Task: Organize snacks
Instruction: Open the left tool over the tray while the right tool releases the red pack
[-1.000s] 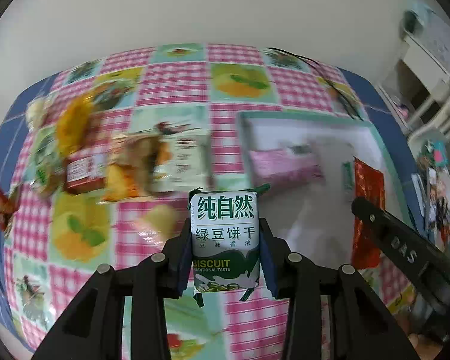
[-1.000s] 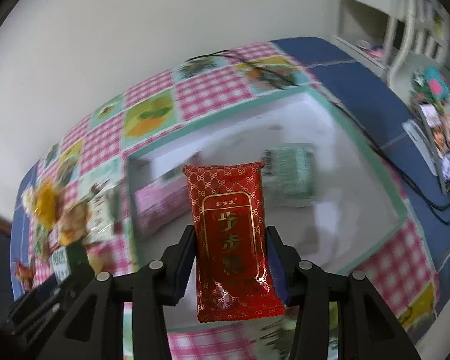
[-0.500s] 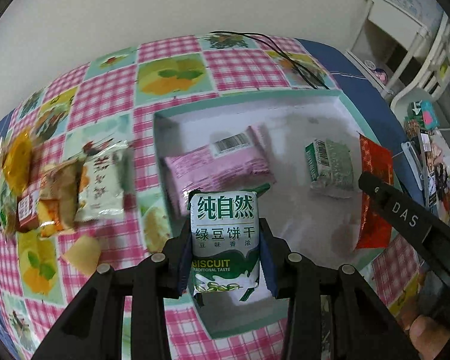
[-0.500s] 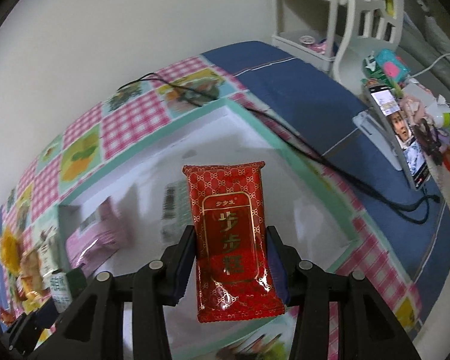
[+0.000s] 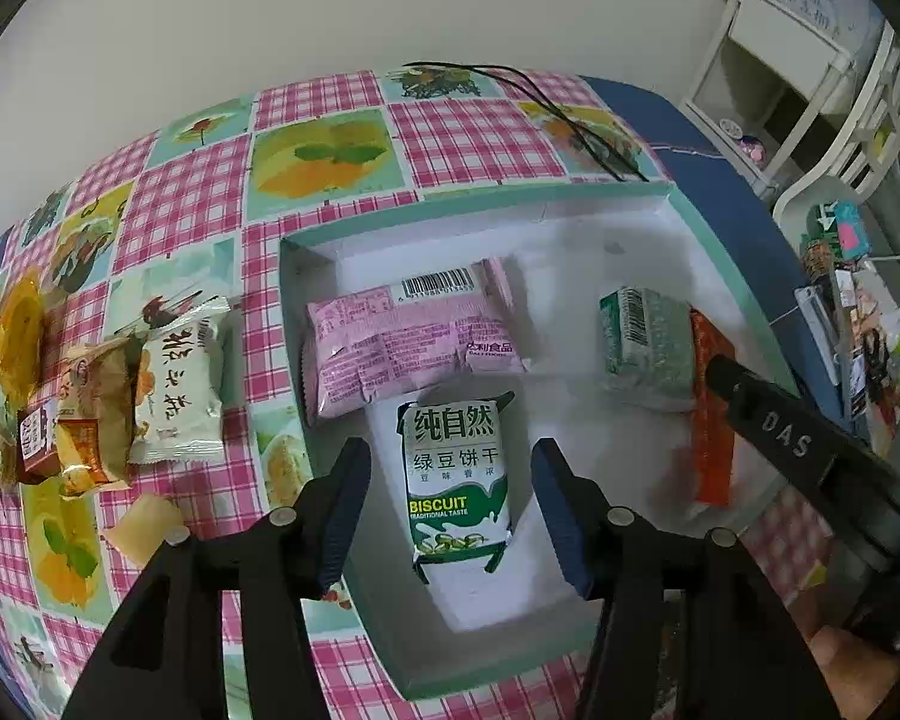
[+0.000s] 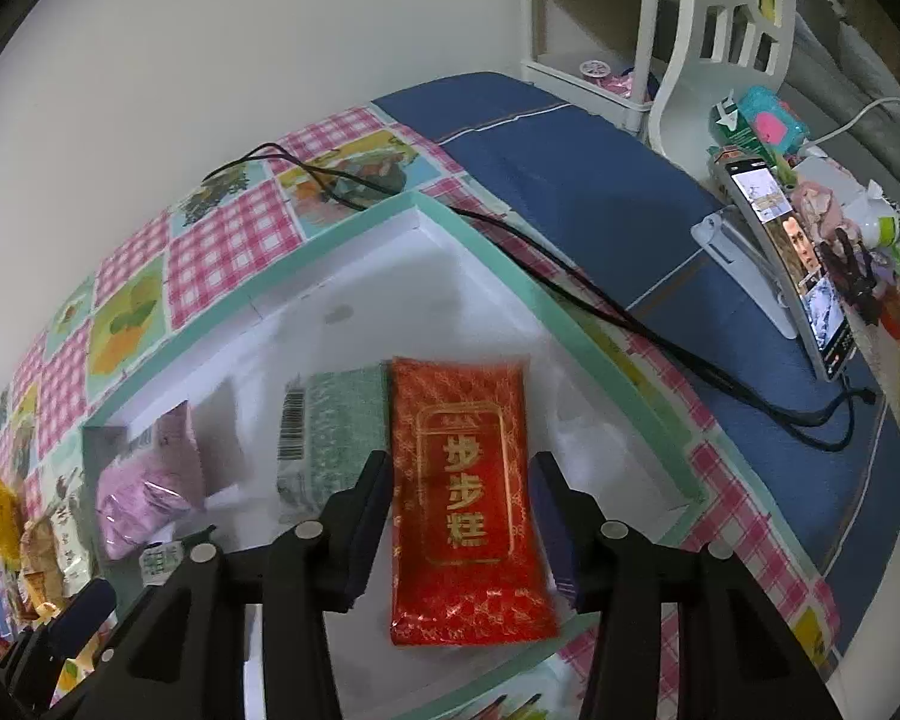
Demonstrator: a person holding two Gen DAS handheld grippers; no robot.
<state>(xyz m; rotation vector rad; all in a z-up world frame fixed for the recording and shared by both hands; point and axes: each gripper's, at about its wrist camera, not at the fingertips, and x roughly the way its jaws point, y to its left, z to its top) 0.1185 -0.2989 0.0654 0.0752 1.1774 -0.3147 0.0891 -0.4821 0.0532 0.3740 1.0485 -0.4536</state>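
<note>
Jaws on both your grippers have just been opening. Left gripper stands apart around the green biscuit pack, clear gaps either side, pack over the white box floor. Right gripper is parted too; red cake packet sits between, beside the green packet inside that box.

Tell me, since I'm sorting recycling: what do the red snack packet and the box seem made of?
Red snack packet: apparently glossy plastic or foil film, with shiny glints and crimped ends. Box: looks like matte cardboard, teal outside and white inside, with stiff folded walls.
</note>
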